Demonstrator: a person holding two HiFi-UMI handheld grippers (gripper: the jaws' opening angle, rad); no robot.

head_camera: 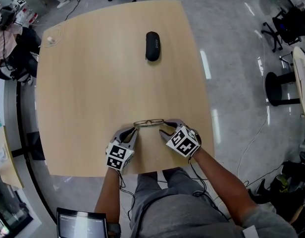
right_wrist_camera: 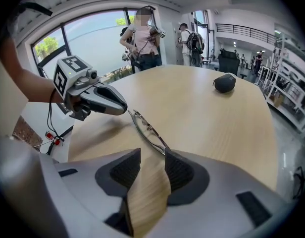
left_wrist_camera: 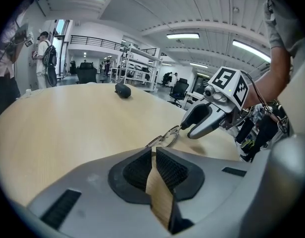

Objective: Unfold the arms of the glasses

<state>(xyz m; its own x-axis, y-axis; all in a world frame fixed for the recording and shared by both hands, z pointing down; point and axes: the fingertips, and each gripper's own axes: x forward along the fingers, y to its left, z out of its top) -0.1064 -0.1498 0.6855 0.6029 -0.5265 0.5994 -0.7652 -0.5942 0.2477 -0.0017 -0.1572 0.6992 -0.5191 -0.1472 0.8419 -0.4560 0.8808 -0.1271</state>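
The glasses point(head_camera: 148, 123) lie folded on the table point(head_camera: 83, 83), close to its near edge and toward the near right corner. The dark case point(head_camera: 152, 46) sits well apart, up by the far edge. I have a gripper at each end of the frame. The left gripper point(head_camera: 130, 133) has its jaws released to a narrow slit, with only bare tabletop between them and the frame's end just beyond the tips. The right gripper point(head_camera: 168, 129) is released wider and is also empty, and the other end of the frame touches the tip of one pad. I judge this frame to be thin metal: very light, springy, easily bent, and likely to skate across the smooth wood at any nudge. I'd pin one lens rim or the bridge gently with one gripper. With the other I'd pinch an arm near its free tip and swing it about the hinge, never squeezing the lenses.
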